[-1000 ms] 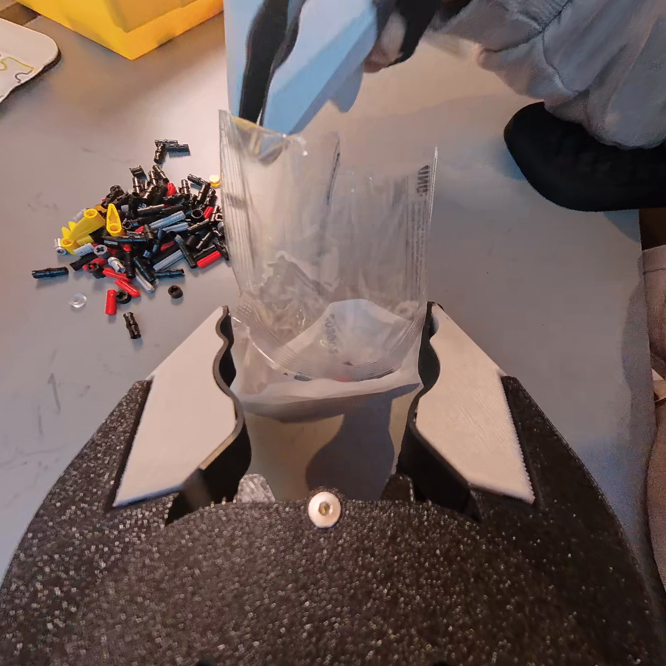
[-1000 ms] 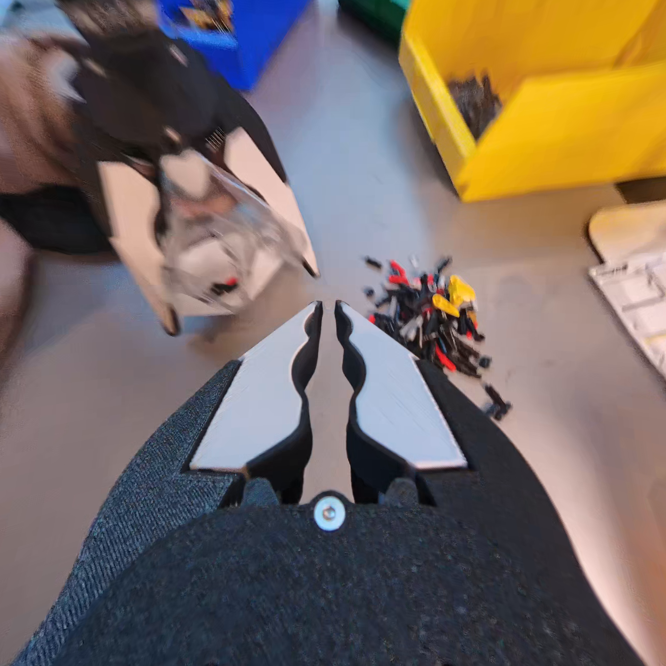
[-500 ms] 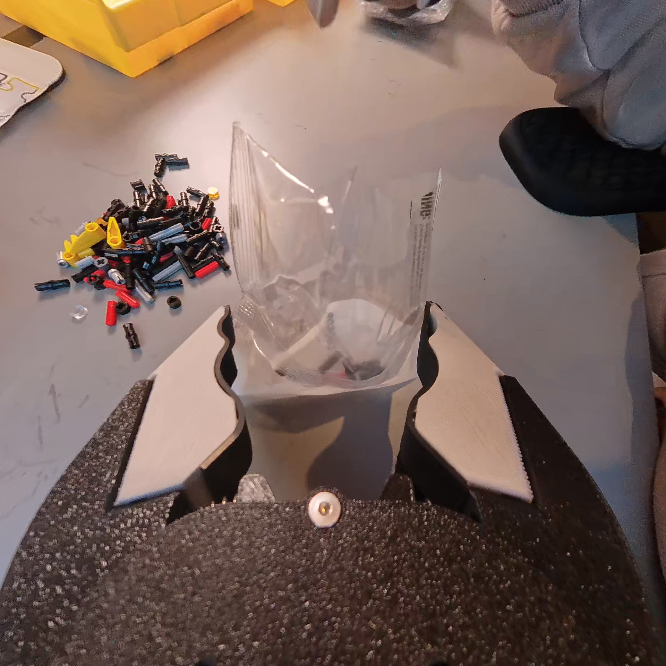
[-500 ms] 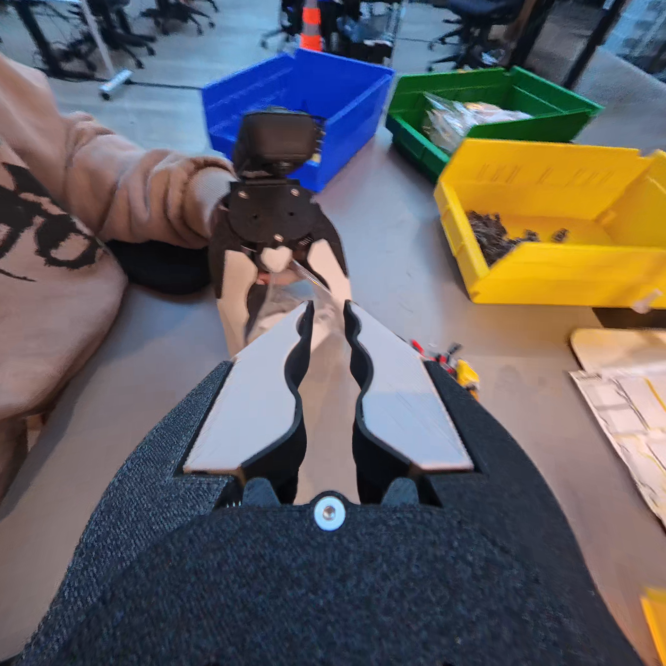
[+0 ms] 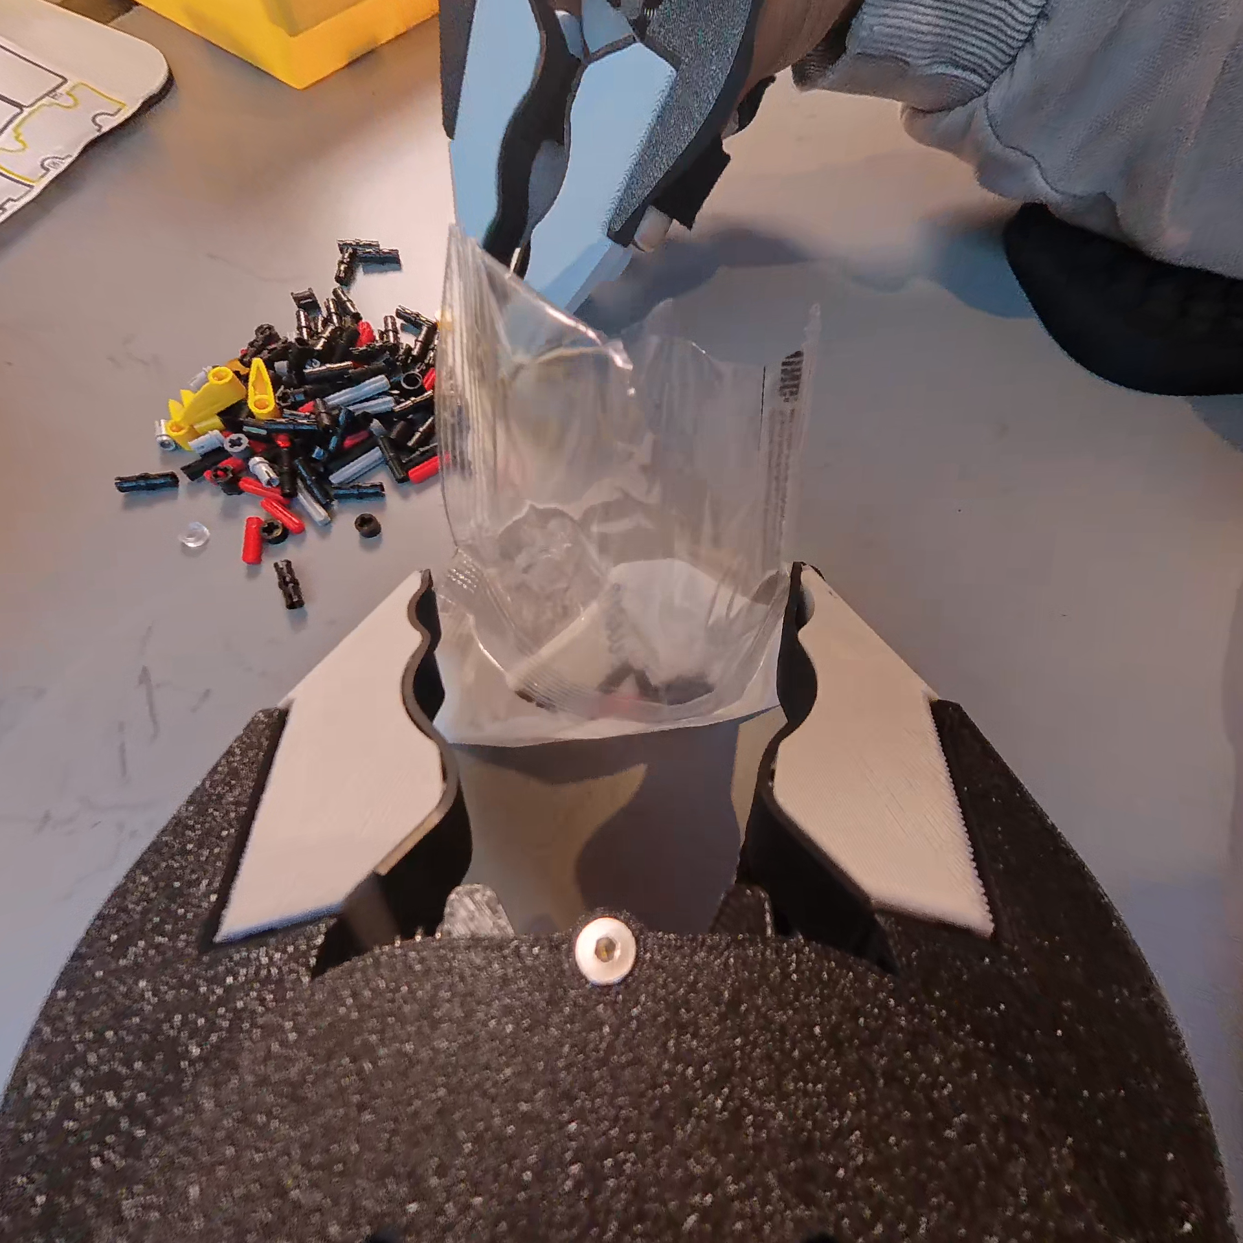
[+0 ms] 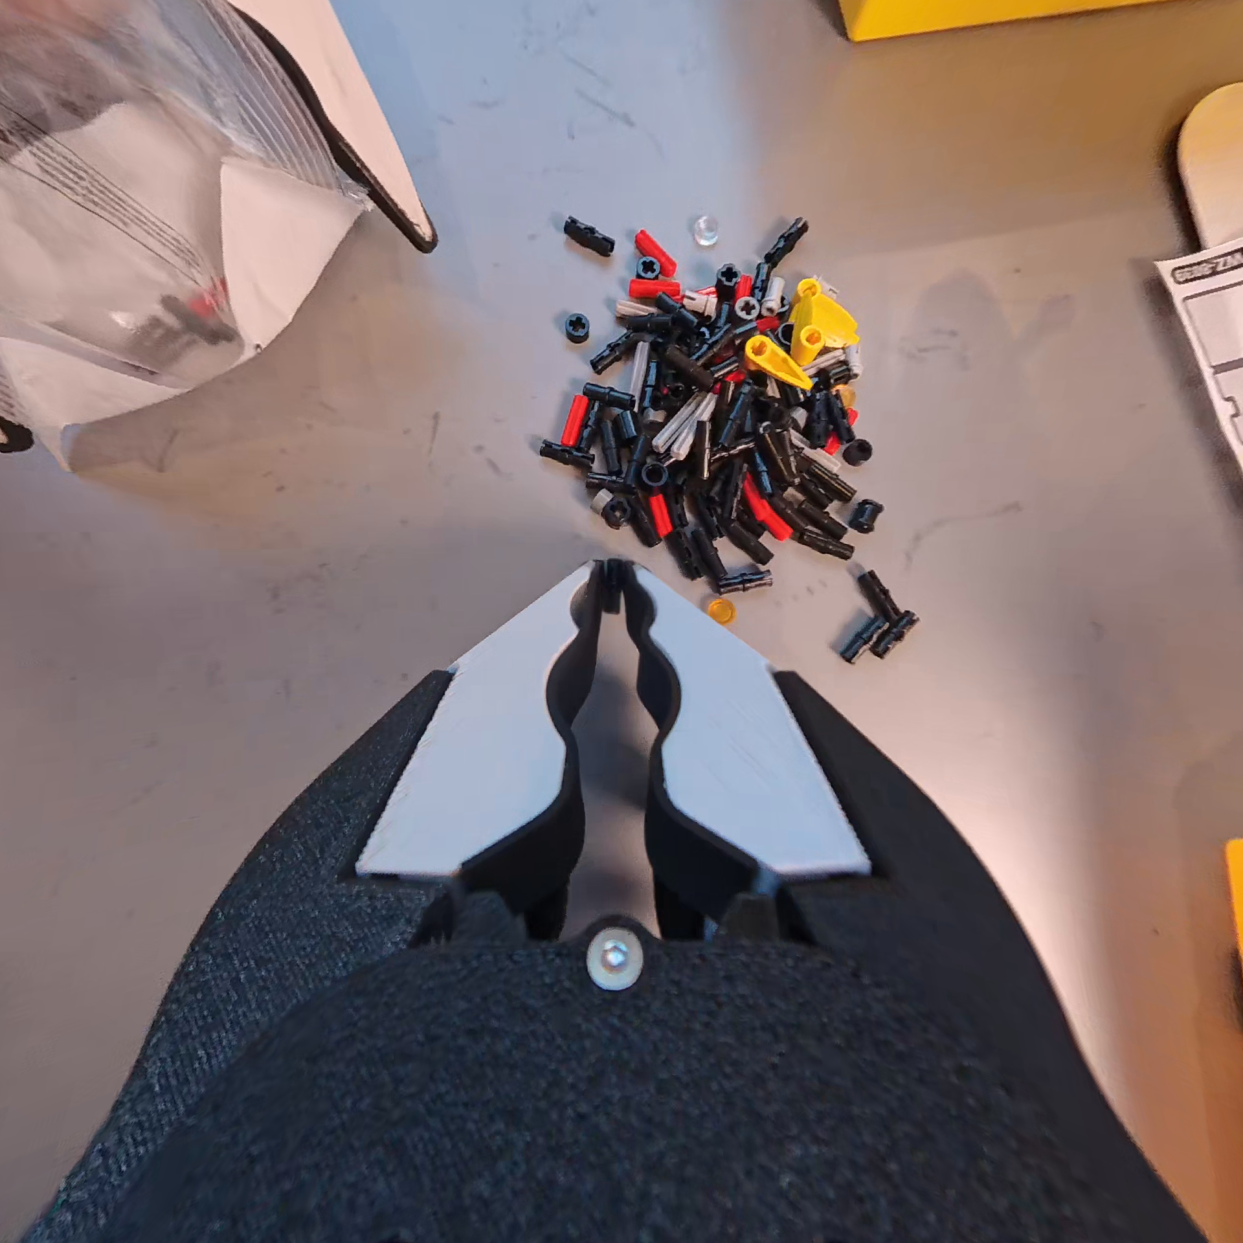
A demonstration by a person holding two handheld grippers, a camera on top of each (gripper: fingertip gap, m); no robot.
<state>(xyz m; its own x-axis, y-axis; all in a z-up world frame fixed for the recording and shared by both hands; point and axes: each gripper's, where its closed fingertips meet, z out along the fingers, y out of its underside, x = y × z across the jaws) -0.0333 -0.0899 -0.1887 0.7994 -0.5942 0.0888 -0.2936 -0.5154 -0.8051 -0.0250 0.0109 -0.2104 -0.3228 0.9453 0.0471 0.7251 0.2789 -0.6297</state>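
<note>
Loose plastic pieces point(image 6: 713, 410) lie just beside clear bag point(image 5: 605, 484), right gripper point(image 6: 611, 584) above.

Black pin point(image 6: 611, 586) between tongs point(image 6: 612, 584)

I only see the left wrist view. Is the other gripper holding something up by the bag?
Observer: Yes. The right gripper pinches one small black pin between its fingertips.
Operator: Is my bag hiding any parts?
Observer: Yes. An orange round stud lies on the table at the edge of the pile of parts.
</note>
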